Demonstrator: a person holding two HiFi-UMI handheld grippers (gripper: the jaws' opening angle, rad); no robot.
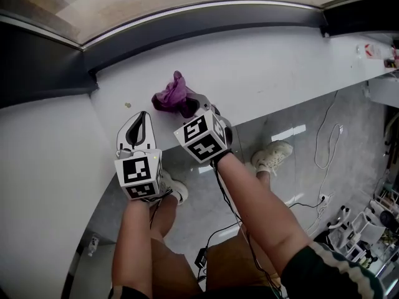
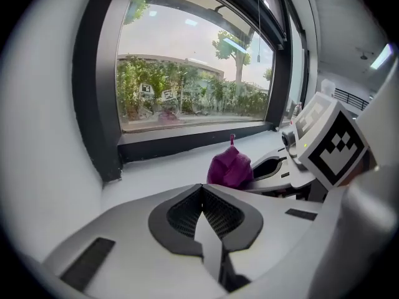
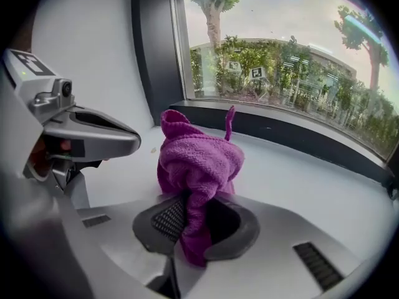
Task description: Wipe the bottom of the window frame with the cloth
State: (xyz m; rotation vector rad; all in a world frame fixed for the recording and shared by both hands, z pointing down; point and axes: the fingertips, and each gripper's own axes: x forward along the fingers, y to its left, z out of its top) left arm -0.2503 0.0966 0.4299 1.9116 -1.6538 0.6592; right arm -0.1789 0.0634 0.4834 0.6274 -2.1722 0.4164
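A bunched purple cloth (image 1: 175, 96) rests on the white window sill (image 1: 262, 73), a little short of the dark bottom rail of the window frame (image 1: 206, 22). My right gripper (image 1: 198, 109) is shut on the cloth (image 3: 198, 167), whose folds hang down between the jaws. Left of it, my left gripper (image 1: 140, 128) hovers over the sill with its jaws shut and nothing in them. In the left gripper view the cloth (image 2: 230, 167) sits ahead and to the right, beside the right gripper (image 2: 274, 167). The frame's bottom rail (image 3: 293, 129) runs behind the cloth.
A dark vertical frame post (image 2: 100, 86) stands at the window's left end. The sill's front edge (image 1: 268, 114) drops to a glossy floor with cables (image 1: 327, 142). The person's shoes (image 1: 272, 156) are under the sill. Small items (image 1: 374, 52) lie at the sill's far right.
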